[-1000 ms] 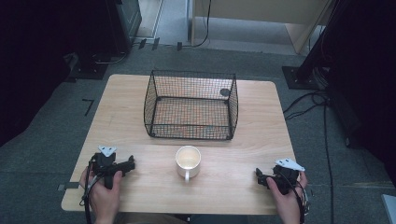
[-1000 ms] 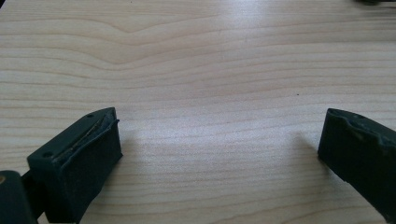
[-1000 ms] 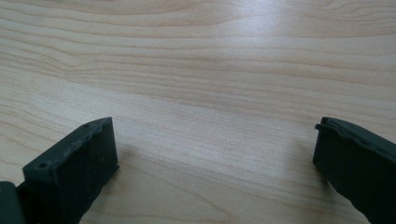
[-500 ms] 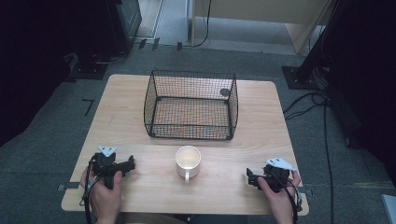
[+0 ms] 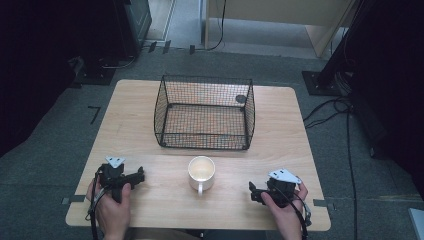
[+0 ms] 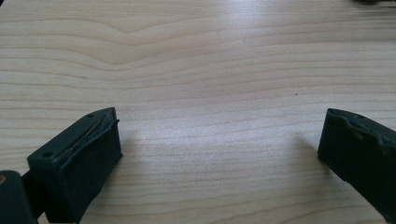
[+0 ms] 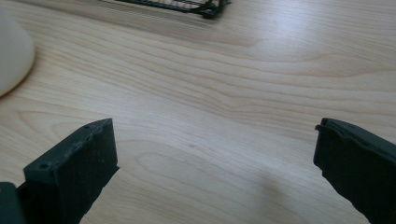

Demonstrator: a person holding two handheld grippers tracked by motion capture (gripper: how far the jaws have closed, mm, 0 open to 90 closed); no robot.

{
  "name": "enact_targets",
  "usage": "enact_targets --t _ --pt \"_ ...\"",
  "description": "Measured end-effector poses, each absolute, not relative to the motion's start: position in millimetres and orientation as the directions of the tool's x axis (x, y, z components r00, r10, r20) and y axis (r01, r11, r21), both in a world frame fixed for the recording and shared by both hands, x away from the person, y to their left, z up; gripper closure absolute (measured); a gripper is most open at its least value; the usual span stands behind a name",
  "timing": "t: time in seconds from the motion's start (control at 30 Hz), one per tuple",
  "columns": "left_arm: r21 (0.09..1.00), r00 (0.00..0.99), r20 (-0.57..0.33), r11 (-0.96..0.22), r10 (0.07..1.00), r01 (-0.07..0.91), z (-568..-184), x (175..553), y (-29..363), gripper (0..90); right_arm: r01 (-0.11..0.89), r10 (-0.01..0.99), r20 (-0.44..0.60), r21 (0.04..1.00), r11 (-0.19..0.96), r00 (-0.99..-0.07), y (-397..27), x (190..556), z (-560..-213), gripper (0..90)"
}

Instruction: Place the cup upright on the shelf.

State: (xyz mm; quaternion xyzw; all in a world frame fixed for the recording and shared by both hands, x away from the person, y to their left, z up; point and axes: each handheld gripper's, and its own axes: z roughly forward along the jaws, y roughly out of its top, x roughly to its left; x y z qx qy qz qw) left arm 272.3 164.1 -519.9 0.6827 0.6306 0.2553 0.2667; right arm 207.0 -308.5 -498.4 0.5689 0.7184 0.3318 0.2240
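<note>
While both hand-held grippers [image 5: 256,192] gape empty, the high view adds the mug [image 5: 201,171].

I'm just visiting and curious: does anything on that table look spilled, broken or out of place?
Nothing stands out. The white mug stands upright, the wire basket sits squarely behind it, and both grippers rest open.

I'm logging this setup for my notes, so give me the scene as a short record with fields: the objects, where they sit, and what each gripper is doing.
surface: wooden table
mug: white mug, upright, near the front edge, handle toward the person
basket: black wire basket, behind the mug, apart from it
left gripper: left gripper, open, holding nothing, left of the mug
right gripper: right gripper, open, holding nothing, right of the mug
contact: neither gripper touches the mug
</note>
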Motion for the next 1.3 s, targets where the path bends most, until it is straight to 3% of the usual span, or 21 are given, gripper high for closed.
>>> enact_targets --t 1.3 --pt "0.686 0.074 0.011 -0.062 0.997 0.725 -520 272 164 0.0 0.607 0.88 0.103 0.76 0.232 -0.465 -206 180 -493 0.0"
